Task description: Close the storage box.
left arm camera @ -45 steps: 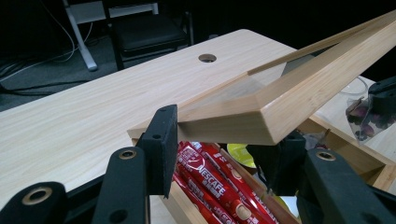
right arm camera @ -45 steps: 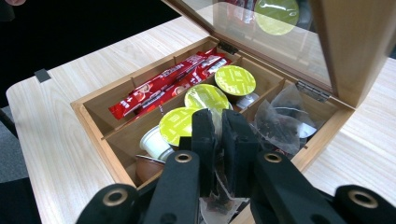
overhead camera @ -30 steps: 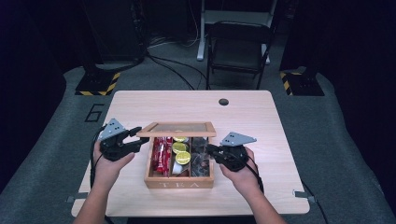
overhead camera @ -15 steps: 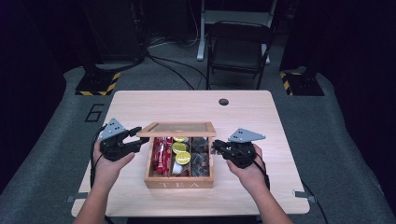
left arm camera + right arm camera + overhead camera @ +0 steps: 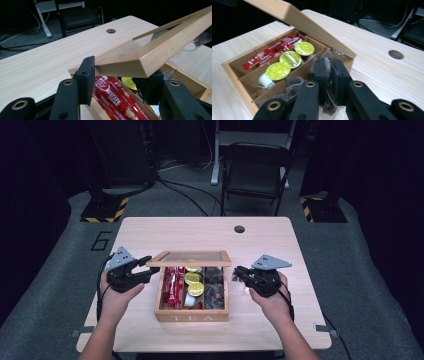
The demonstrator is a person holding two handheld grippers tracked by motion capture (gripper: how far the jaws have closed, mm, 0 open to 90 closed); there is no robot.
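On the table [image 5: 150,235], the wooden box [image 5: 192,314] sits near the front edge, midway between the two hands. Its lid [image 5: 192,257] is propped open, tilted up over the far side. The lid's left corner is clamped between the jaws of the left gripper [image 5: 149,271], which has been kept in place over the last second.

The change lies on the right. The right gripper [image 5: 239,272] was at the box's right compartment a second ago and has been drawn a little to the right and slightly up, so it is now just clear of the right wall. Its jaws are pressed together on a clear sachet [image 5: 329,105], seen between the pads in the right gripper view.

From this it is judged that one sachet has been lifted out and is being carried off, while the lid is kept open for it. Red sticks [image 5: 172,282], green-topped capsules [image 5: 194,289] and further dark sachets [image 5: 215,290] are left in the left, middle and right compartments.
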